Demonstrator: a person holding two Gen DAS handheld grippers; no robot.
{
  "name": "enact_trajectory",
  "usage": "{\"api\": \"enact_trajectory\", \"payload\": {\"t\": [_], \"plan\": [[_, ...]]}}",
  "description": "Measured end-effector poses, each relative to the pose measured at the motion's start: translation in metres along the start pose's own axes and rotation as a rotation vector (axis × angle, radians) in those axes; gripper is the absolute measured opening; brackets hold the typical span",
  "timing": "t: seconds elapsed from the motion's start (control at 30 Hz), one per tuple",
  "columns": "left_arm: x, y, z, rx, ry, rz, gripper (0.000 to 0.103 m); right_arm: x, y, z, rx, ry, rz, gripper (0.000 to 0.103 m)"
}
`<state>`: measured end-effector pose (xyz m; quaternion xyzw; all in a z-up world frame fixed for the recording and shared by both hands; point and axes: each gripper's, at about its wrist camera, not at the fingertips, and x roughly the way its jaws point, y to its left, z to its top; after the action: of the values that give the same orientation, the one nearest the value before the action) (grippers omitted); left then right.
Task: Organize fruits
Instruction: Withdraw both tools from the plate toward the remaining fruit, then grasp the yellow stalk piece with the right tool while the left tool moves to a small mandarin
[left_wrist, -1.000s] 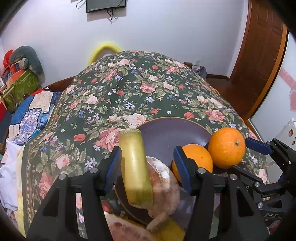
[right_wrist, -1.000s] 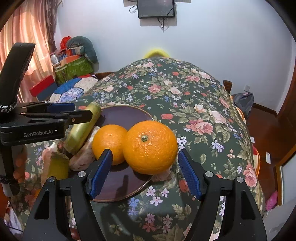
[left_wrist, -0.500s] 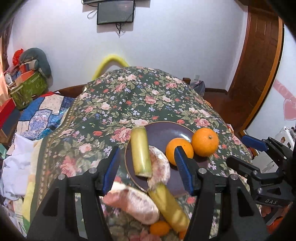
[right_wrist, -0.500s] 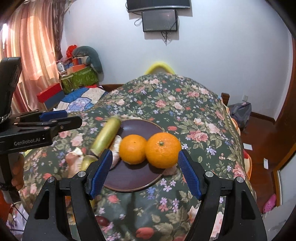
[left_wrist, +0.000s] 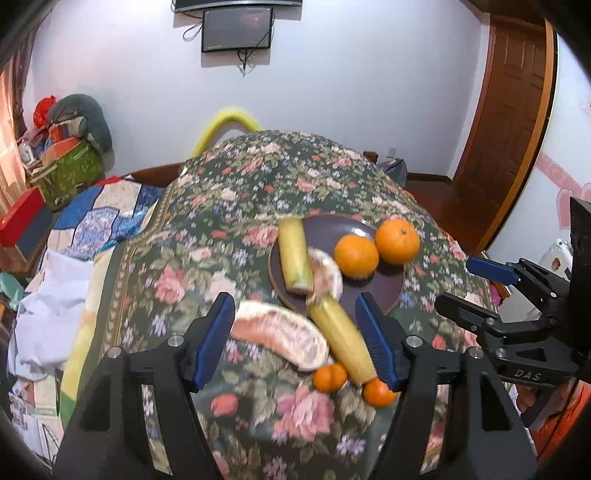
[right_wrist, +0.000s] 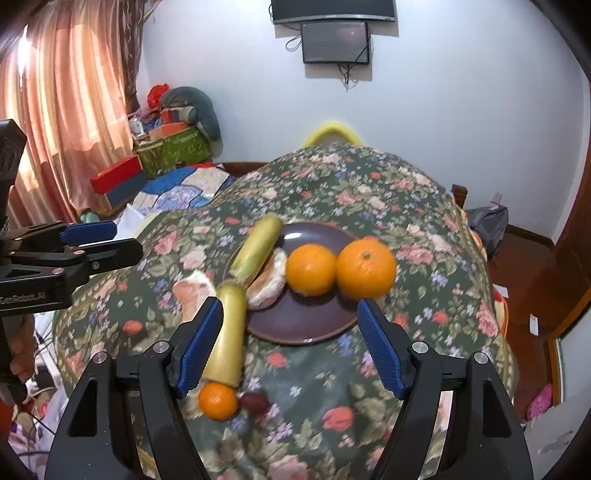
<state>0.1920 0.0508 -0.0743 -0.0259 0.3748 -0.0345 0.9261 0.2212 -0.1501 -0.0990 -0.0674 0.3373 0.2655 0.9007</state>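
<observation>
**Q.** Step shown, reading left to right?

**A.** Pause between placements, as I judge it. On the floral tablecloth (left_wrist: 229, 192), leftmost of the loose fruit, lies a peeled pomelo wedge (left_wrist: 280, 338); just beside it a yellow-green stalk piece (left_wrist: 341, 338), its far end at the plate's near edge; then two small tangerines (left_wrist: 330, 376) at its near end. None of these is on the dark plate (left_wrist: 384, 291). The plate already carries a second stalk piece (left_wrist: 293, 260) across its left rim, a smaller peeled wedge (left_wrist: 325, 275) against it, and two large oranges (left_wrist: 356, 255) side by side, the right one at the rim. In the right wrist view a dark reddish fruit (right_wrist: 254, 403) sits by one tangerine; I cannot tell what kind.

**Q.** State of each claw?

**A.** My left gripper (left_wrist: 295, 341) is spread wide and holds nothing; it hangs above the cloth with the loose wedge and stalk framed between its blue pads. My right gripper (right_wrist: 290, 341) is likewise wide and empty, raised over the plate's near edge, touching no fruit.

**Q.** What does the next move call for?

**A.** Probably lowering the left claw onto the loose wedge or stalk. The wedge looks soft, so a light squeeze; the stalk is long, so a grip near its middle. Free room on the plate is mostly its near side.
</observation>
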Motion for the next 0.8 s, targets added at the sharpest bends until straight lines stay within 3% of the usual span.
{"api": "enact_trajectory", "payload": {"t": [0.6,0.8], "plan": [[0.037,0.042,-0.055,-0.103,0.115,0.024,0.067,0.058,0.034,-0.027,-0.011,0.138,0.072,0.072],[0.050,0.056,-0.061,-0.144,0.131,0.025,0.067,0.079,0.036,-0.026,0.007,0.178,0.103,0.054]]}}
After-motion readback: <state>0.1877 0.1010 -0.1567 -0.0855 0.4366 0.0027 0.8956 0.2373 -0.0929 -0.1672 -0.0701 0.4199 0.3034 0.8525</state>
